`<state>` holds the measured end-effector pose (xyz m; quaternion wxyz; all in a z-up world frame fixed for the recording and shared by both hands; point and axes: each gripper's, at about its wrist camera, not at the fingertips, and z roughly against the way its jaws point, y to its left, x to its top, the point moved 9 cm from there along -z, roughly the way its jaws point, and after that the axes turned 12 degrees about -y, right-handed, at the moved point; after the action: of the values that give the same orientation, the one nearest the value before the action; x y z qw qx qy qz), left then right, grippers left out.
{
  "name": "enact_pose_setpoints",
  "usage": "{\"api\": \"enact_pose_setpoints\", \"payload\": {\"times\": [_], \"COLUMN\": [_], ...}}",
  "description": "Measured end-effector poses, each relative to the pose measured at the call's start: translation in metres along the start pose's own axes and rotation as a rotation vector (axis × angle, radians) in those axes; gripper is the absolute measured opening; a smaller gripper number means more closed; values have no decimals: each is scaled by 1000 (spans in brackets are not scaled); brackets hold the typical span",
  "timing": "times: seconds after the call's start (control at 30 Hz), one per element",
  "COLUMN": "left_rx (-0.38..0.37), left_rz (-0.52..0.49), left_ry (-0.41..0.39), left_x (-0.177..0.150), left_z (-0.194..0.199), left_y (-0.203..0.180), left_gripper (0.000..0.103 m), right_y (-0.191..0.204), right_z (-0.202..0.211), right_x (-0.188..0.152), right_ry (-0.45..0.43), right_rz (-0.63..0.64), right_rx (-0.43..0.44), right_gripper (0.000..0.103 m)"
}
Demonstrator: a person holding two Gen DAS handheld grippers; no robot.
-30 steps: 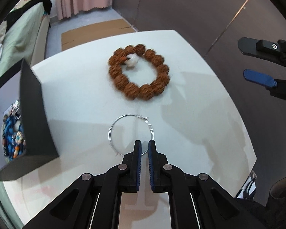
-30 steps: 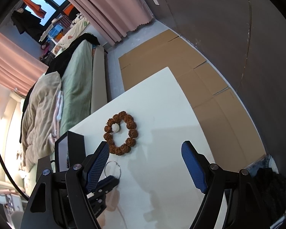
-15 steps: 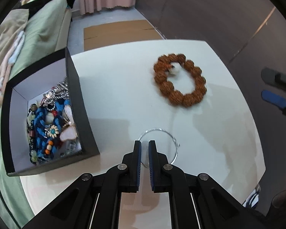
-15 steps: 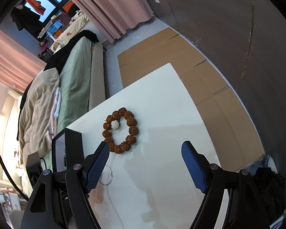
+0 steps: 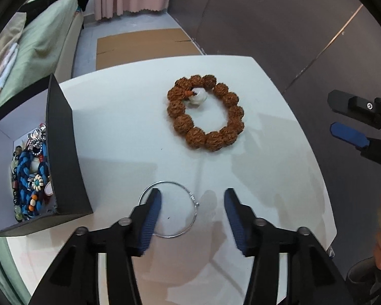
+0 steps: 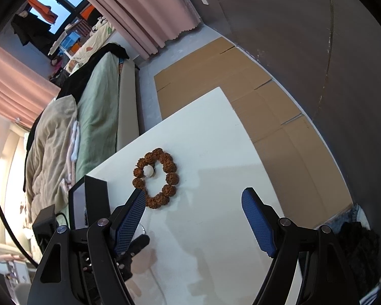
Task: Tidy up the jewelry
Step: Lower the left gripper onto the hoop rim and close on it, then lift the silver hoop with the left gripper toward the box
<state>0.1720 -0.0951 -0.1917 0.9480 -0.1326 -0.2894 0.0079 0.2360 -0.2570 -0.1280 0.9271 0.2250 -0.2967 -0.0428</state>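
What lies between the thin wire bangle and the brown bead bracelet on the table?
Only bare white table; the left wrist view shows nothing between the wire bangle and the bead bracelet.

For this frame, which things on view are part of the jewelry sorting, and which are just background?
Part of the job:
- thin silver bangle, on the table between the open left gripper fingers
- brown bead bracelet, lying on the table
- black box already holding jewelry
- right gripper, open, holding nothing

Just lying about:
- bed
- pink curtain
- cardboard on the floor

Box (image 5: 63,152) at table's (image 5: 119,117) left edge — wire hoop (image 5: 188,195) nearest, bead bracelet (image 5: 205,137) beyond it
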Motion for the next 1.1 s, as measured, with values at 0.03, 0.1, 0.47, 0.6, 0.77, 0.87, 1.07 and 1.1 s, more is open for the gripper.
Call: {"api": "enact_pose_setpoints", "payload": {"times": [0.03,0.1,0.47,0.6,0.77,0.87,1.07,1.1], "left_rx": [2,11,189,163,114,83,9,1], "left_rz": [0,1,-170,-137,-46,10,88,95], "left_ry": [-5,-15,-43,-29,-80,-128,-190,-199], "left_x": [0,1,-5,-5,11,25,47,51], "left_z": [1,0,-12,-9,7,21,42,45], "left_y": [-1,-1,-7,3,18,26,37,39], "left_gripper": [54,54,10,1,1,1,1,1], "right_y": [-1,-2,-6,-2,10,16,24,26], "right_z": [0,1,0,-4,-13,-18,-36,-39], "right_x": [0,1,2,-2,-10,-12,-17,-18], "right_ry": [-1,-1,2,20,46,54,74,77], "right_rz": [-1,-4,5,19,51,64,81,88], "right_rx": [-1,-1,-14,-15,-3,-3,-15,-18], "right_gripper": [78,78,78,78,78,78,78,78]}}
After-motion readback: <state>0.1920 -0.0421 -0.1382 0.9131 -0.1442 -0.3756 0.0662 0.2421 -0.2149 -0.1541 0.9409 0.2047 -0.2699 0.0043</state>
